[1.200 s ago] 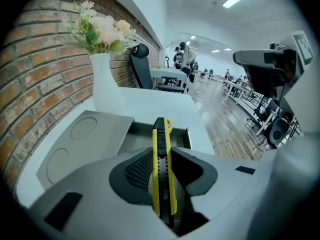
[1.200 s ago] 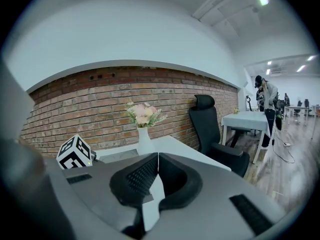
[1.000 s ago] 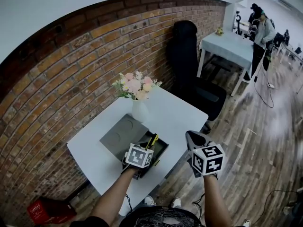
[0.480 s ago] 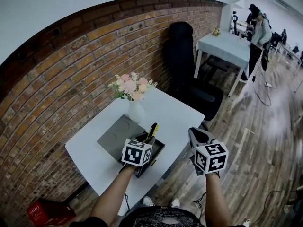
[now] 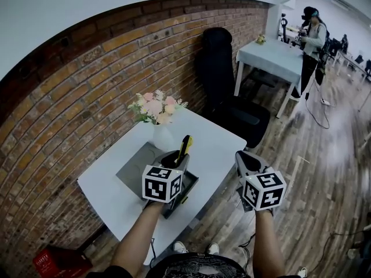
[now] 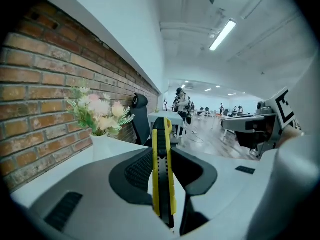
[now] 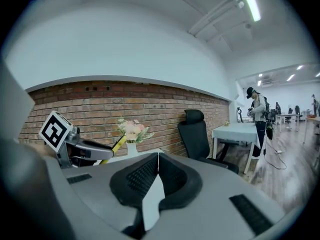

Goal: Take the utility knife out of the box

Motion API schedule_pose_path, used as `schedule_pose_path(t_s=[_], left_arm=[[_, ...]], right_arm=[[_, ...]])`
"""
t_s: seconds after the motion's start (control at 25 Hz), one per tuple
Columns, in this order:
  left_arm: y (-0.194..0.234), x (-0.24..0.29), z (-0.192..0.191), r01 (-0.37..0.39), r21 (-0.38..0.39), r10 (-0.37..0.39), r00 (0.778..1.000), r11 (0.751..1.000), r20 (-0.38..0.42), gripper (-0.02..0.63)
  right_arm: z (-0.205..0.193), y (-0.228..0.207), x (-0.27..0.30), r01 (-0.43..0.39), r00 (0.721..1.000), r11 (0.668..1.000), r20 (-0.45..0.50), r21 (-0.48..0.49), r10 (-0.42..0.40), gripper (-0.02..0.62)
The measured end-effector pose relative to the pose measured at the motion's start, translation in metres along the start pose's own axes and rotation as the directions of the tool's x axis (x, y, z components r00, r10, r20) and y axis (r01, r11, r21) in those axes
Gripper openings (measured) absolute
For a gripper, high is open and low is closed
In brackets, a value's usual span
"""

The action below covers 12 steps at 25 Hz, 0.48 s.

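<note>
The utility knife (image 6: 161,179) is yellow with a black centre strip, held between the black ribbed pads (image 6: 136,171) of the left gripper (image 6: 161,149). Beyond its tip are pink-and-cream flowers (image 6: 100,109) in a white vase (image 6: 102,145). To its left is a red-brown brick wall (image 6: 35,84).

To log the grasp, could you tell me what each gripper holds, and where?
Left gripper clamps the utility knife around mid-body, one end protruding past the jaws; right gripper is shut, empty.

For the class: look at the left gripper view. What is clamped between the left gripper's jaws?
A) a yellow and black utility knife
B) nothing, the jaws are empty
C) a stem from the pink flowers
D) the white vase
A: in the left gripper view, the yellow and black utility knife stands upright between the jaws of the left gripper, which are closed against its sides.
</note>
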<state>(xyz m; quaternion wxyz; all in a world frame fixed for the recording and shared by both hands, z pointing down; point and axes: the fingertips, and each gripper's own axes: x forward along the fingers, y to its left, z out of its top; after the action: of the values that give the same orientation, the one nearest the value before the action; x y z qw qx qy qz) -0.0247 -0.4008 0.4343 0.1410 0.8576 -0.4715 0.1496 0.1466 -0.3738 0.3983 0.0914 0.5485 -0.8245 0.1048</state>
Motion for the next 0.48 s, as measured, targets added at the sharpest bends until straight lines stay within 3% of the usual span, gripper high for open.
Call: schedule_pose_path(t_s=[0.48], left_arm=[[-0.020, -0.021, 0.063, 0.023, 0.061, -0.035, 0.980, 0.998, 0.195, 0.127]], right_arm=[[0.026, -0.005, -0.016, 0.028, 0.998, 0.999, 0.055, -0.045, -0.026, 0.020]])
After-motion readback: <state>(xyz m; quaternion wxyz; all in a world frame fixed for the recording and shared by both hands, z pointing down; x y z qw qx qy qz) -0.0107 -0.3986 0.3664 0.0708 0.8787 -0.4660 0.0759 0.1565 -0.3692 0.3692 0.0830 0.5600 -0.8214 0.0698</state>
